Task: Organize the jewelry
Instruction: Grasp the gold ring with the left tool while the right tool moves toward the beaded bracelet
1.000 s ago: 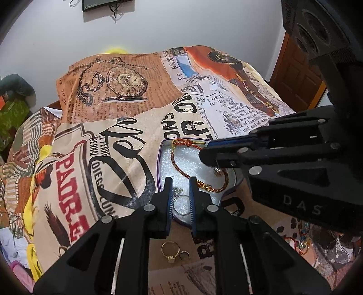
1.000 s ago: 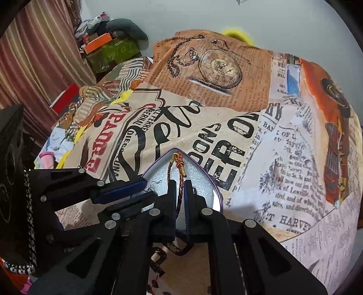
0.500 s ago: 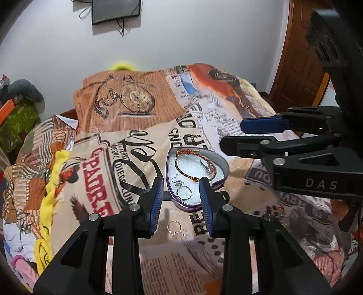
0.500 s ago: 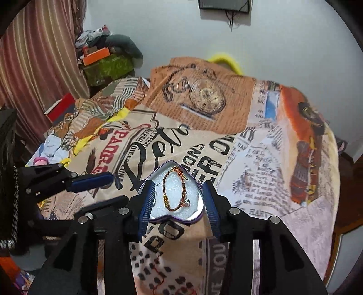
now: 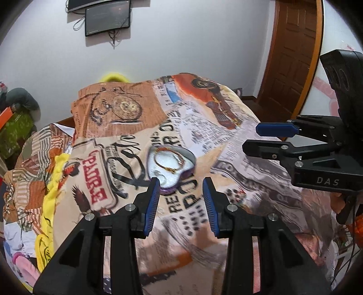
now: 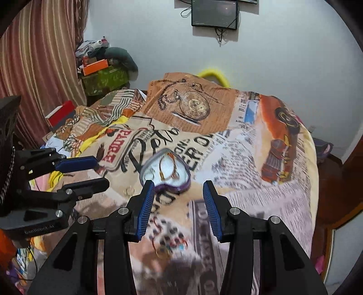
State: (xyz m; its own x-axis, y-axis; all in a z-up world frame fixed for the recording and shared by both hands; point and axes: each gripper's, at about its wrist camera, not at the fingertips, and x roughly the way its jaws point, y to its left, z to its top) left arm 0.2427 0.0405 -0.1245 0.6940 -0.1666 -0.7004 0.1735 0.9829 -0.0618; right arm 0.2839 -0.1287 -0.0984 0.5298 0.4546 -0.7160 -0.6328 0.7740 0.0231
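- Left gripper (image 5: 180,187) hangs above the bed with its blue-padded jaws parted and nothing between them; they have just been opening.
- Right gripper (image 6: 179,191) is likewise empty, its jaws standing apart, having opened within the last second and since held about that gap.
- Each gripper shows in the other's view, off to the side and clear of the bedspread (image 5: 226,140).
- Just beyond both sets of fingertips lies a heart-shaped tin (image 5: 189,169) with a purple rim, flat on the printed bedspread.
- Inside the tin, on a pale glittery lining, rests a red-and-gold bracelet (image 5: 169,158); smaller silvery pieces lie beside it, too blurred to name.
- Near the tin, on the cloth beside the left gripper's side, sits a small gold ring (image 6: 129,190), blurred.
- More loose jewelry (image 6: 168,246) lies on the cloth closer to the camera, between the right gripper's fingers in view, blurred.
- Beyond the bed are a white wall with a dark screen (image 5: 107,17) and a brown wooden door (image 5: 292,56).
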